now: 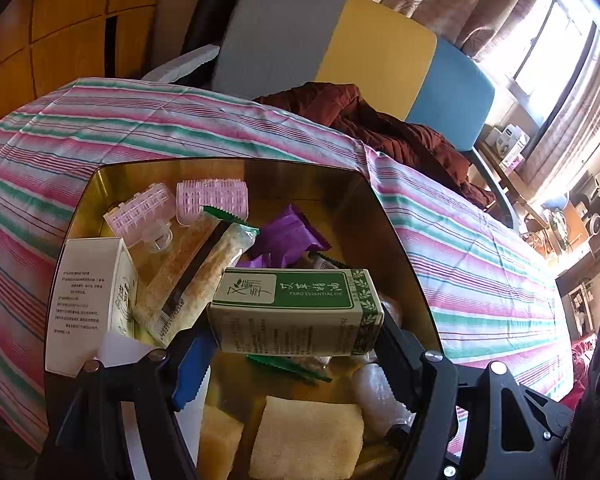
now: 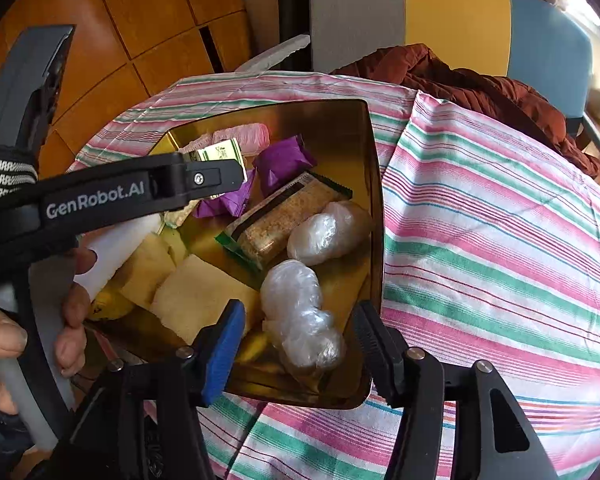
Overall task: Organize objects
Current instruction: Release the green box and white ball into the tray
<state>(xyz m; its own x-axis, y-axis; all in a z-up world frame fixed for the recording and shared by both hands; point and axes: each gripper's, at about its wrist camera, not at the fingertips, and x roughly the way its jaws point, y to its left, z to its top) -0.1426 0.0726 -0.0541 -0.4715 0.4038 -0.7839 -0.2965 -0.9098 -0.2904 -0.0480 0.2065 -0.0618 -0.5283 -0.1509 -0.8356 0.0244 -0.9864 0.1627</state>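
In the left wrist view my left gripper (image 1: 290, 356) is shut on a green-and-white essential oil box (image 1: 296, 304), held level above a gold tray (image 1: 400, 248). Inside the tray lie pink hair rollers (image 1: 212, 200), purple packets (image 1: 288, 236), a snack bar (image 1: 196, 268), a white box (image 1: 88, 292) and yellow sponges (image 1: 308, 440). My right gripper (image 2: 298, 348) stands open over the gold tray's (image 2: 376, 200) near edge. A plastic-wrapped bundle (image 2: 300, 312) lies in the tray below it. The left gripper's arm (image 2: 100, 200) crosses the right wrist view, with the oil box (image 2: 220, 154) partly hidden behind its finger.
The tray sits on a pink, green and white striped tablecloth (image 2: 480, 240). Behind the table stands a grey, yellow and blue chair (image 1: 340, 44) with a brown jacket (image 1: 380, 120) on it. Wooden cabinets (image 2: 140, 20) fill the left. A hand (image 2: 72, 300) grips the left tool.
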